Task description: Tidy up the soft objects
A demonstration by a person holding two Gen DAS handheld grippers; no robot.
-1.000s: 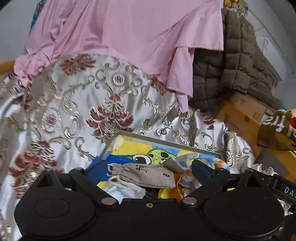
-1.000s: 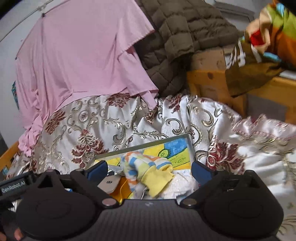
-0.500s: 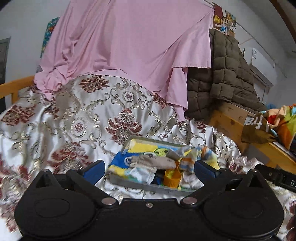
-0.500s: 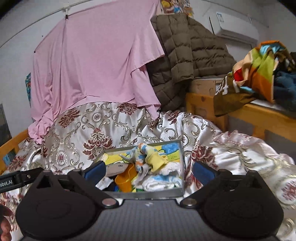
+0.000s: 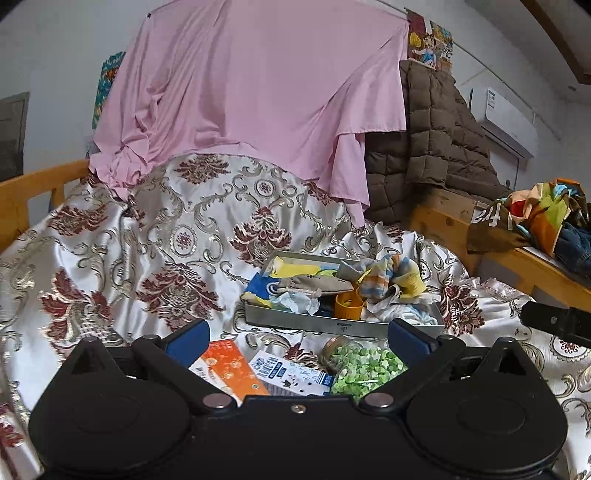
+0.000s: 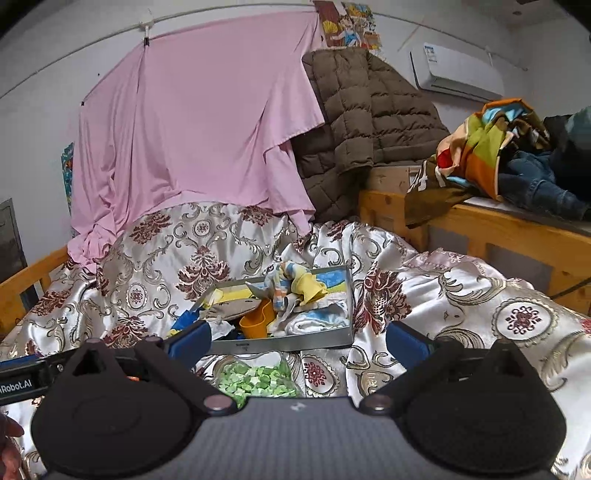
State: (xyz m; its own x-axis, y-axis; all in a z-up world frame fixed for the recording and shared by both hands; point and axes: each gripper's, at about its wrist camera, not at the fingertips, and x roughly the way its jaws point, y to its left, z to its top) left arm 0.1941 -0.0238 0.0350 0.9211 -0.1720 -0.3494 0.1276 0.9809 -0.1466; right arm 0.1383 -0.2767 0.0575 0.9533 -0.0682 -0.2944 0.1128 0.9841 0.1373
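Both hand-held grippers, left [image 5: 297, 341] and right [image 6: 297, 338], pulled back, wide open, empty, tray [image 5: 332, 325] contents jumbled

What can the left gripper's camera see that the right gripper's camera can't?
Only the left wrist view shows the orange packet and the blue-and-white packet lying on the bedspread just in front of the tray.

Only the right wrist view shows the clip that pins the pink sheet to the line.

Both show the metal tray of soft things, the striped sock, the orange cup, the bag of green bits, the pink sheet and the brown jacket. Each gripper is open and empty.
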